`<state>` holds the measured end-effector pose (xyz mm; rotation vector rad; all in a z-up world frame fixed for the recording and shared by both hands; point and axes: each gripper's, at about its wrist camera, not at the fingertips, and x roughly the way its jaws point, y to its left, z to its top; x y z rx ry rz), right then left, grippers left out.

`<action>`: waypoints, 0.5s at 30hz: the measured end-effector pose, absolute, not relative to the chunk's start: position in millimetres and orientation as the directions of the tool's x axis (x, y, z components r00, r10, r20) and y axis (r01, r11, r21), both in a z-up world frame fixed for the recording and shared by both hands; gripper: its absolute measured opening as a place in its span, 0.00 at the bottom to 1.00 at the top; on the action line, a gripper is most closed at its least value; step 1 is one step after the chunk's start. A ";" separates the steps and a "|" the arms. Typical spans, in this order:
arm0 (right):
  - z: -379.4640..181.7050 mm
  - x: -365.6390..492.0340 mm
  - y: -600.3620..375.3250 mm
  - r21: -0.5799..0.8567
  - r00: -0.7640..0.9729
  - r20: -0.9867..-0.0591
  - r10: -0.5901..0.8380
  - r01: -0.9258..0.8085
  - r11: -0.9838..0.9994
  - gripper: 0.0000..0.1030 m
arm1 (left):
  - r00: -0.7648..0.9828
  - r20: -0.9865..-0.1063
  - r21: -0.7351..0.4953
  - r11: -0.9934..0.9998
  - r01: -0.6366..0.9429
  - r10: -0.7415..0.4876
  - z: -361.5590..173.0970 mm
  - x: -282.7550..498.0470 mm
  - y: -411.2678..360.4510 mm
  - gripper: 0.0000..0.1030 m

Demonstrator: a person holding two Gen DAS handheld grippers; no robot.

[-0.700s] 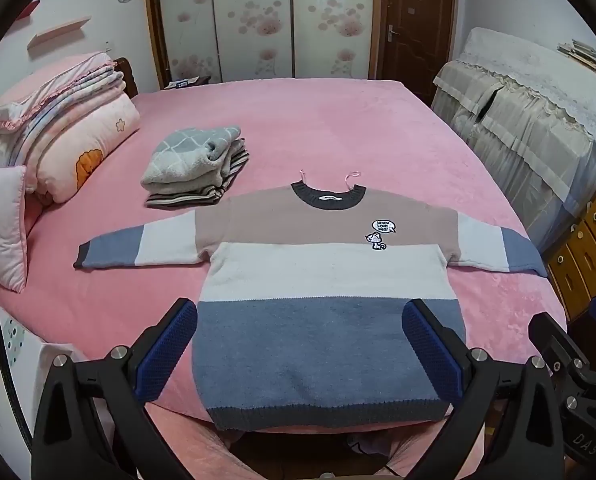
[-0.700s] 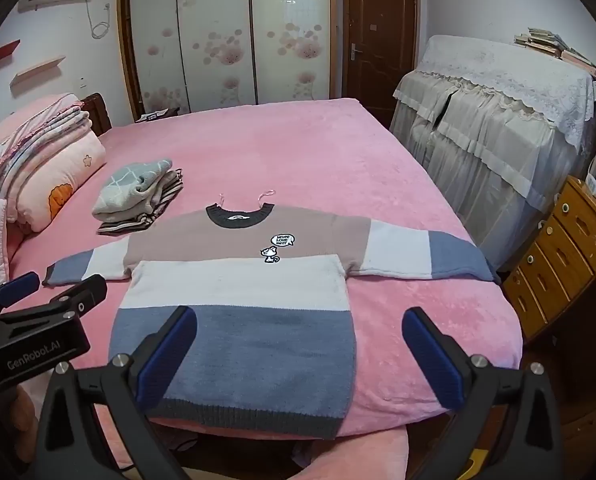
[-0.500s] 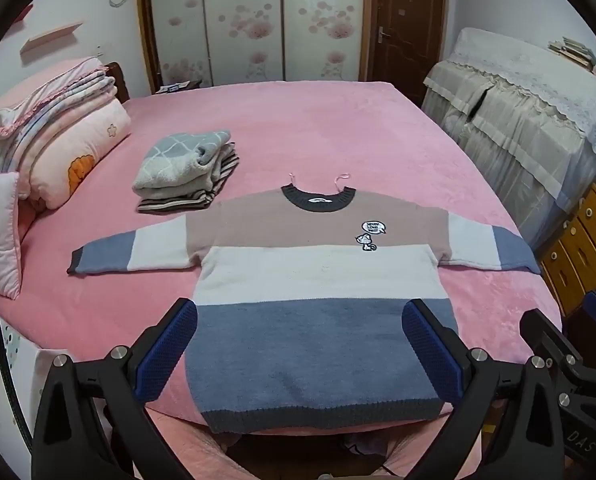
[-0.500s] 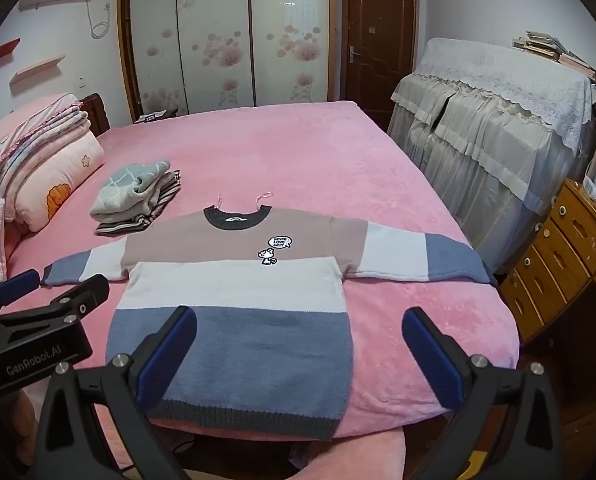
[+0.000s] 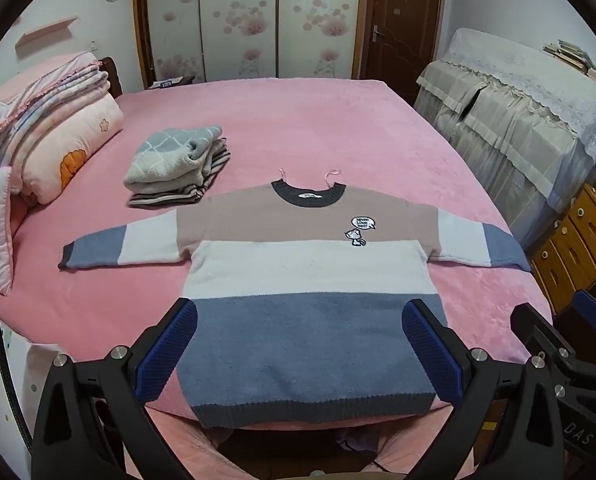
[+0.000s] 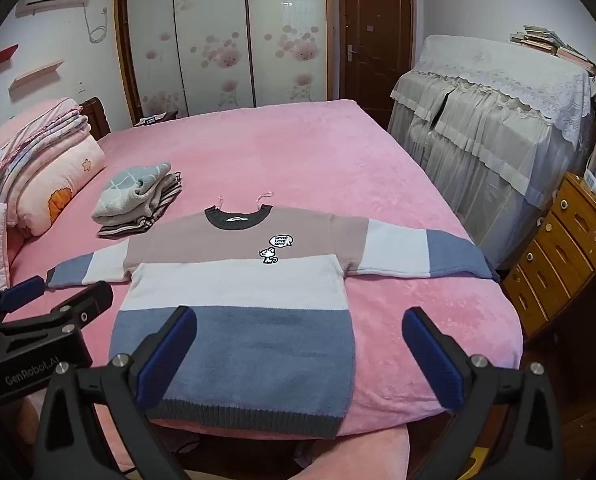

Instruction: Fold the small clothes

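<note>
A brown wooden door (image 6: 374, 36) stands at twelve o'clock, a lace-draped cabinet (image 6: 494, 120) at two, yellow wooden drawers (image 6: 558, 256) at three, rolled pink quilts (image 6: 46, 160) at nine.

We see sweater (image 5: 310, 276) flat on bed (image 5: 318, 132), frame centre | folded pile (image 5: 178, 168) behind it, upper left | bedding stack (image 5: 54, 132) far left | drawers (image 5: 582, 248) right edge

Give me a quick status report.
Both hand-held grippers, left and right, open, empty. Sweater flat on bed, unfolded. Nothing blocking.
</note>
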<state>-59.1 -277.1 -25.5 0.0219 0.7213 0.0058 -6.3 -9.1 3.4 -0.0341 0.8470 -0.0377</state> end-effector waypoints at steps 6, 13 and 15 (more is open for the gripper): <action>-25.5 -61.2 -276.0 0.027 0.752 -0.659 0.019 -0.002 1.000 1.00 | 0.675 -0.737 -0.026 0.999 0.020 -0.033 3.4 -10.4 -12.2 0.99; -26.5 -62.7 -275.4 0.046 0.745 -0.667 0.033 -0.003 0.999 1.00 | 0.678 -0.734 -0.034 0.999 0.022 -0.040 2.6 -13.0 -10.2 0.99; -26.9 -63.2 -275.7 0.056 0.745 -0.666 0.043 -0.008 0.998 1.00 | 0.680 -0.732 -0.035 0.999 0.021 -0.040 2.5 -13.8 -9.7 0.99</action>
